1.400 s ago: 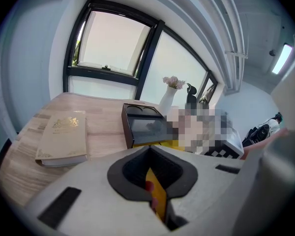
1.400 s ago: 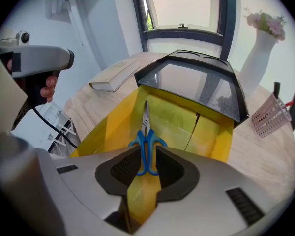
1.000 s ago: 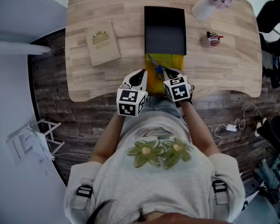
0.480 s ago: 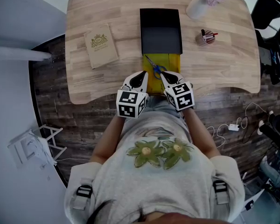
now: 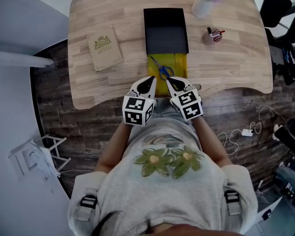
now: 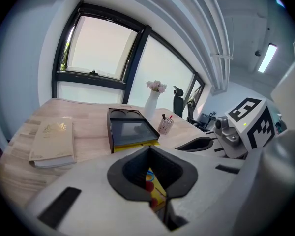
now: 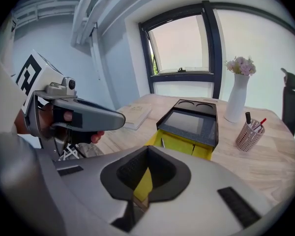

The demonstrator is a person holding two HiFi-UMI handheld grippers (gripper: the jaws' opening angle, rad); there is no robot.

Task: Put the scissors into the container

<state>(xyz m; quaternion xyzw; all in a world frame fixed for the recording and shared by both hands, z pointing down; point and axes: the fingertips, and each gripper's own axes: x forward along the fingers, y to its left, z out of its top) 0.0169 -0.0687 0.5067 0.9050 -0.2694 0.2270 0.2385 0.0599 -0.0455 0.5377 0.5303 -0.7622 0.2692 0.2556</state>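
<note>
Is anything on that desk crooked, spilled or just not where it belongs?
Nothing looks spilled or broken. The blue-handled scissors lie diagonally on the yellow box that juts out from beneath the black container, not inside the container. The book sits slightly skewed to the table edge.

The head view looks steeply down from above the person, taking in the whole pale wooden desk (image 5: 226, 68). The left gripper view and right gripper view sit low at its near edge, facing across it toward the dark-framed windows (image 6: 103, 48). All three share the open black rectangular box (image 5: 165, 33), tan rectangular book (image 5: 104, 47) and white vase (image 5: 200, 6).
</note>
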